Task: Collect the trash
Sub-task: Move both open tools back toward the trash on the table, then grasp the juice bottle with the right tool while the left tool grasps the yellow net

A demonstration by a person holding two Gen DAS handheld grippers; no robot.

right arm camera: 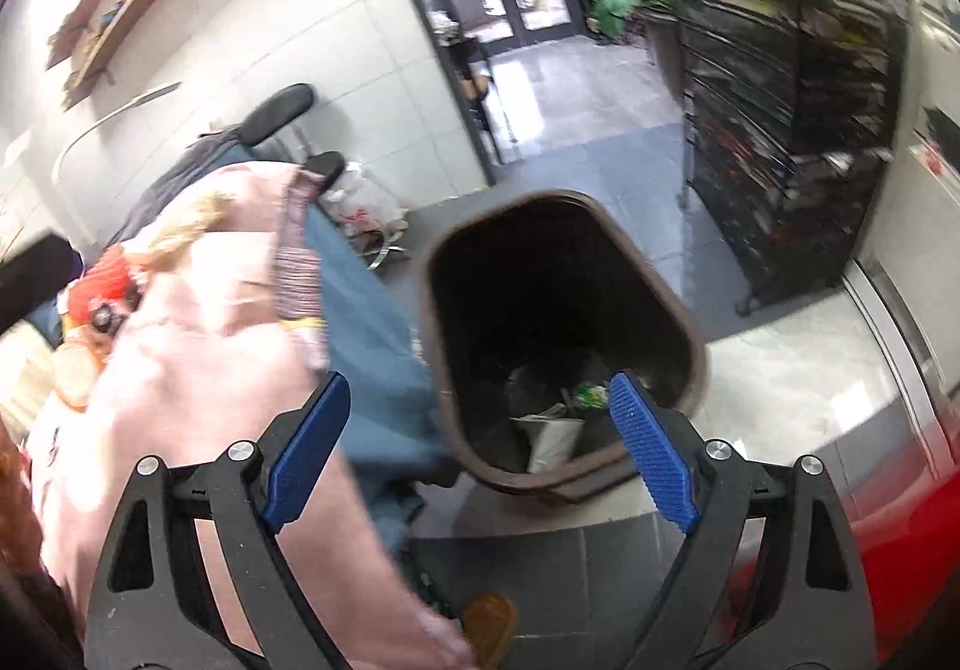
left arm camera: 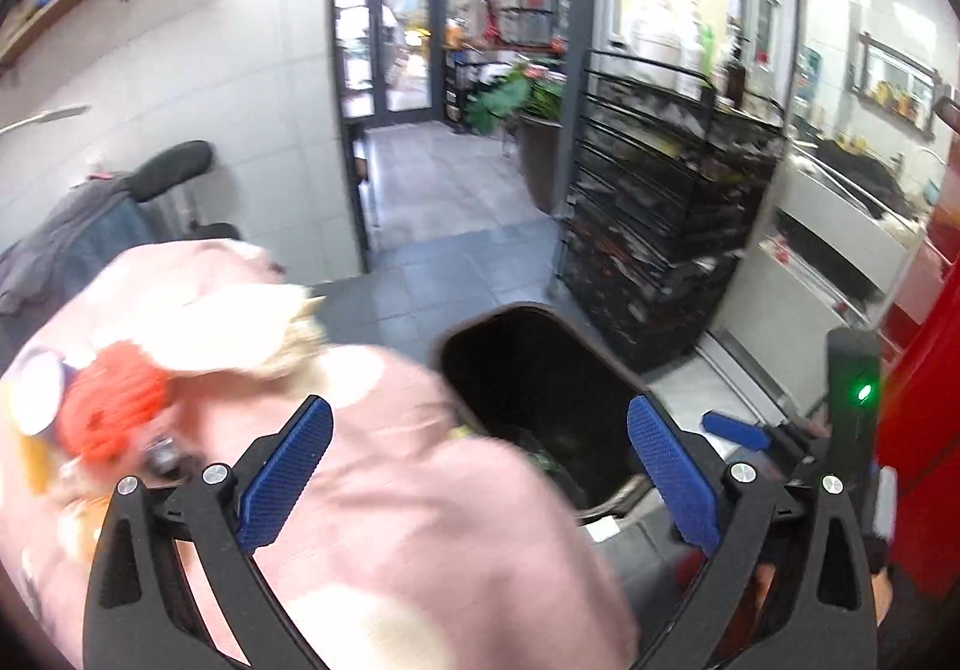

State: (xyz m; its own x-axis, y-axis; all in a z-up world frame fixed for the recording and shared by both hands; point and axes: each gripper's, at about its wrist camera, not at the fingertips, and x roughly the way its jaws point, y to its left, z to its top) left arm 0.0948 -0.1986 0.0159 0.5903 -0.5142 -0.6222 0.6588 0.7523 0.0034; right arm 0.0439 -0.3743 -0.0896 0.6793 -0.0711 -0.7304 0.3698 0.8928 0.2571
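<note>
**Both grippers wide apart above bin and pink cloth**

Left gripper: jaws spread wide, nothing held between the blue pads. Beneath and between them lies a pink cloth, blurred, covering the lower left of the left wrist view.

Right gripper: jaws likewise spread wide, holding nothing. It also shows at the right edge of the left wrist view, a green light lit on its body.

Trash bin: dark brown, open-topped, standing on the grey tiled floor, just beyond the right gripper's pads. Trash lies at its bottom: a pale crumpled piece and a green-printed scrap.

Red-orange object: on the pink cloth, left side, too blurred to identify.

Blue fabric: between pink cloth and bin.

Black wire rack: against the right wall, shelves filled.
</note>
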